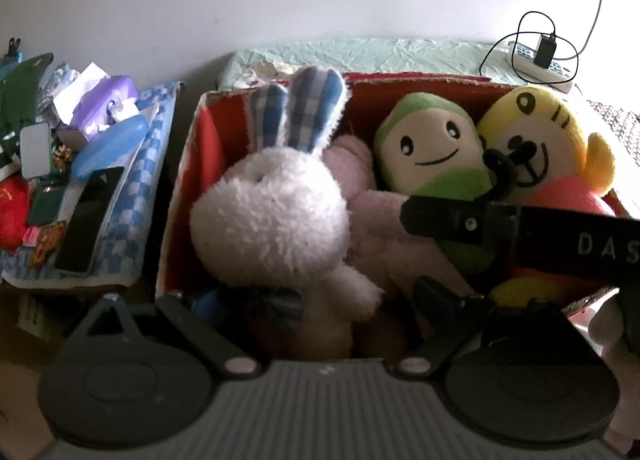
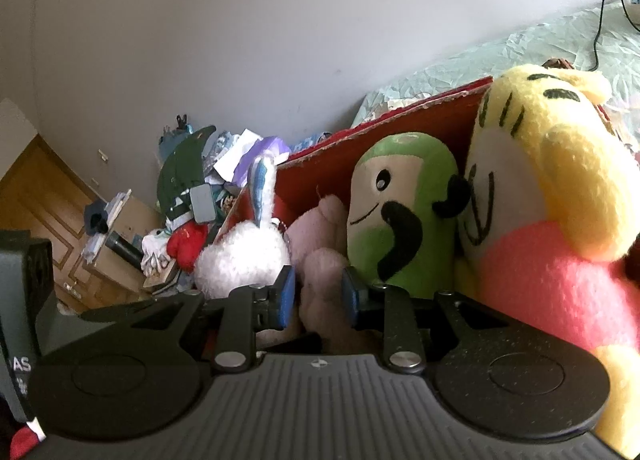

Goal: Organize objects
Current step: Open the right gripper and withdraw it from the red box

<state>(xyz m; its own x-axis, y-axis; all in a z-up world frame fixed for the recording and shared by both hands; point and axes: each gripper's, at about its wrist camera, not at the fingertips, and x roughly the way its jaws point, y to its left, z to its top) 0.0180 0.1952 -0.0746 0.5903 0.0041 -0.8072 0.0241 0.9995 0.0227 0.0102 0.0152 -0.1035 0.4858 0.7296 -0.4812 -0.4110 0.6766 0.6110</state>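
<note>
Right gripper (image 2: 316, 296) apparently pinching pink plush (image 2: 320, 260)

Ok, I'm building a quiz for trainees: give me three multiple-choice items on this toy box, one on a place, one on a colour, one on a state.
1. Which toy touches the yellow plush? A white rabbit. B green plush. C phone.
2. The rabbit has ears lined in? A blue check. B red. C plain green.
3. The left tongs are? A wide open. B shut on the rabbit. C shut empty.
Key: 1 B, they press side by side in the red box; 2 A, blue check cloth shows inside both ears; 3 A, the jaws stand far apart.
</note>
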